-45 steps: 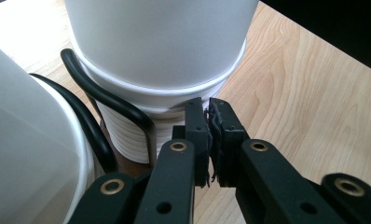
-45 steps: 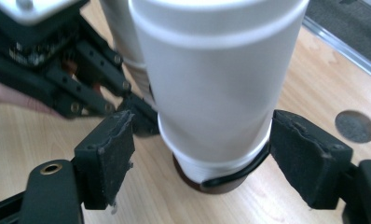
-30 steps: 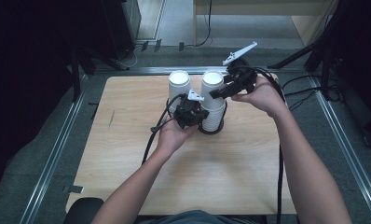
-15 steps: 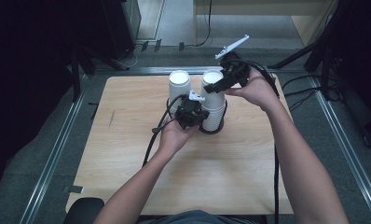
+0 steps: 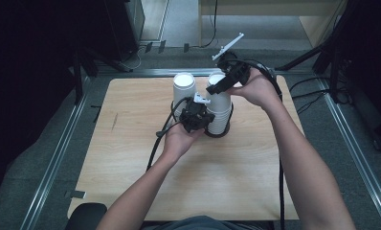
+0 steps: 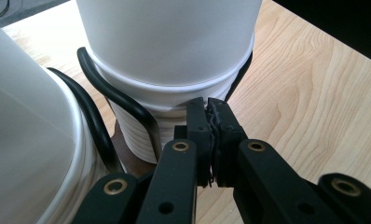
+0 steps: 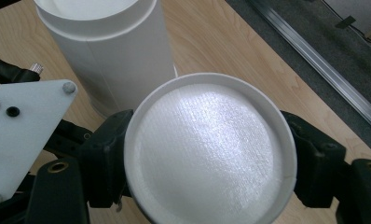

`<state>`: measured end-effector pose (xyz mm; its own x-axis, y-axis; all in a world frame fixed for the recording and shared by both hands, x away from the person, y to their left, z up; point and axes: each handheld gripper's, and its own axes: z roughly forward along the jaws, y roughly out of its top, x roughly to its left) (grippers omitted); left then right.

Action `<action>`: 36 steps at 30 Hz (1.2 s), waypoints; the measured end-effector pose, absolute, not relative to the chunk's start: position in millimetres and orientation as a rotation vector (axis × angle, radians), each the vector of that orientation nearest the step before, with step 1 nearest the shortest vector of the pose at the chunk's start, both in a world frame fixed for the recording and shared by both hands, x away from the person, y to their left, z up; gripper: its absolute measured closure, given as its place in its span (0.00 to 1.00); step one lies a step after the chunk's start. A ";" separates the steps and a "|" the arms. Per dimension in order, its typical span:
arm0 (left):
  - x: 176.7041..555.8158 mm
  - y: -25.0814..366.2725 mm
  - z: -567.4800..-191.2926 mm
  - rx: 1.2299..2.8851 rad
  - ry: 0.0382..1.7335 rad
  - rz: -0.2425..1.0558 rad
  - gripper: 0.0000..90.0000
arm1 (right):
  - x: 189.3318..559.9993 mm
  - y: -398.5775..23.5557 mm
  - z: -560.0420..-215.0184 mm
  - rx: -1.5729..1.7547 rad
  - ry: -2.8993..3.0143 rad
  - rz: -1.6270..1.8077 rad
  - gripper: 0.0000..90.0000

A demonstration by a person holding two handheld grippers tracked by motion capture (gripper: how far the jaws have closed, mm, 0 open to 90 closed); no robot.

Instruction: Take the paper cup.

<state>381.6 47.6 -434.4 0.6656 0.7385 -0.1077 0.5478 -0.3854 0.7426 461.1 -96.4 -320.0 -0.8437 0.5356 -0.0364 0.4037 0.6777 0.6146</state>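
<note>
Two stacks of upturned white paper cups stand in a black wire holder (image 5: pixel 222 134) on the wooden table (image 5: pixel 131 158): a left stack (image 5: pixel 184 88) and a right stack (image 5: pixel 220 108). My left gripper (image 5: pixel 205 120) is shut, its tips (image 6: pixel 207 109) pressed together against the lower rims of the right stack (image 6: pixel 174 42), beside the wire holder (image 6: pixel 127 100). My right gripper (image 5: pixel 220 88) has just been closing around the top cup (image 7: pixel 211 140) of the right stack, and its jaws now press on both sides. The left stack (image 7: pixel 109 51) stands just behind that cup.
Black cables trail from both grippers across the table (image 5: pixel 155 143). A metal rail (image 5: pixel 54 158) runs along the table's left side and another (image 5: pixel 365 172) along its right. Dark equipment and cables lie on the floor beyond the far edge.
My right hand has moved a little left and up over the right stack, and its jaws have narrowed onto the top cup. The left hand has stayed put.
</note>
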 end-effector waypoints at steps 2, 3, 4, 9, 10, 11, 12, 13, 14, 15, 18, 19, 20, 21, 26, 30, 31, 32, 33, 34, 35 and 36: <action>381.5 47.6 -434.3 2.092 0.989 0.307 0.98 | 460.5 -95.2 -319.3 0.750 2.679 0.893 0.28; 381.5 47.5 -434.4 2.095 0.988 0.307 0.98 | 460.4 -94.7 -318.8 0.749 2.682 0.885 0.28; 381.5 47.5 -434.4 2.095 0.988 0.307 0.98 | 460.4 -94.7 -318.8 0.749 2.682 0.885 0.28; 381.4 47.5 -434.4 2.097 0.986 0.305 0.97 | 460.7 -92.3 -316.9 0.748 2.691 0.857 0.29; 381.4 47.6 -434.3 2.098 0.985 0.306 0.97 | 460.8 -91.7 -316.4 0.749 2.694 0.849 0.29; 381.3 47.7 -434.3 2.100 0.983 0.306 0.97 | 460.4 -91.3 -316.1 0.749 2.695 0.842 0.29; 381.2 47.7 -434.2 2.101 0.982 0.309 0.97 | 460.0 -91.1 -315.7 0.736 2.695 0.838 0.29; 381.2 47.7 -434.2 2.102 0.981 0.310 0.97 | 460.1 -91.1 -315.5 0.727 2.696 0.836 0.29; 381.1 47.8 -434.2 2.103 0.981 0.310 0.97 | 459.9 -90.9 -315.3 0.729 2.696 0.834 0.29; 381.1 47.8 -434.2 2.103 0.981 0.310 0.97 | 459.9 -90.9 -315.3 0.729 2.696 0.834 0.29; 381.0 47.6 -434.1 2.104 0.981 0.314 0.97 | 459.4 -91.0 -314.1 0.720 2.696 0.831 0.29; 381.2 47.8 -434.0 2.104 0.982 0.314 0.96 | 457.8 -93.5 -307.6 0.736 2.662 0.895 0.30; 381.2 47.8 -434.0 2.104 0.982 0.314 0.96 | 457.8 -93.5 -307.6 0.736 2.662 0.895 0.30; 381.3 47.7 -434.1 2.101 0.984 0.313 0.96 | 457.0 -96.0 -300.4 0.737 2.637 0.945 0.30; 381.8 48.3 -434.2 2.102 0.981 0.304 0.94 | 447.6 -93.8 -263.2 0.681 2.629 0.925 0.29; 382.5 50.2 -434.3 2.104 0.974 0.278 0.91 | 442.8 -95.0 -246.4 0.680 2.622 0.936 0.29; 382.4 50.6 -434.3 2.102 0.970 0.272 0.89 | 440.1 -97.2 -235.9 0.668 2.624 0.950 0.29; 382.0 51.0 -434.0 2.099 0.961 0.268 0.89 | 440.1 -97.2 -235.9 0.668 2.624 0.950 0.29; 381.4 51.0 -433.8 2.100 0.946 0.266 0.88 | 438.0 -98.2 -230.8 0.670 2.621 0.950 0.29; 380.8 50.8 -433.4 2.099 0.940 0.264 0.88 | 434.2 -100.6 -221.4 0.666 2.624 0.955 0.29; 380.5 51.1 -432.9 2.100 0.934 0.257 0.88 | 434.2 -100.6 -221.4 0.666 2.624 0.955 0.29; 379.7 52.2 -431.7 2.097 0.930 0.231 0.86 | 429.6 -103.8 -213.4 0.657 2.634 0.976 0.29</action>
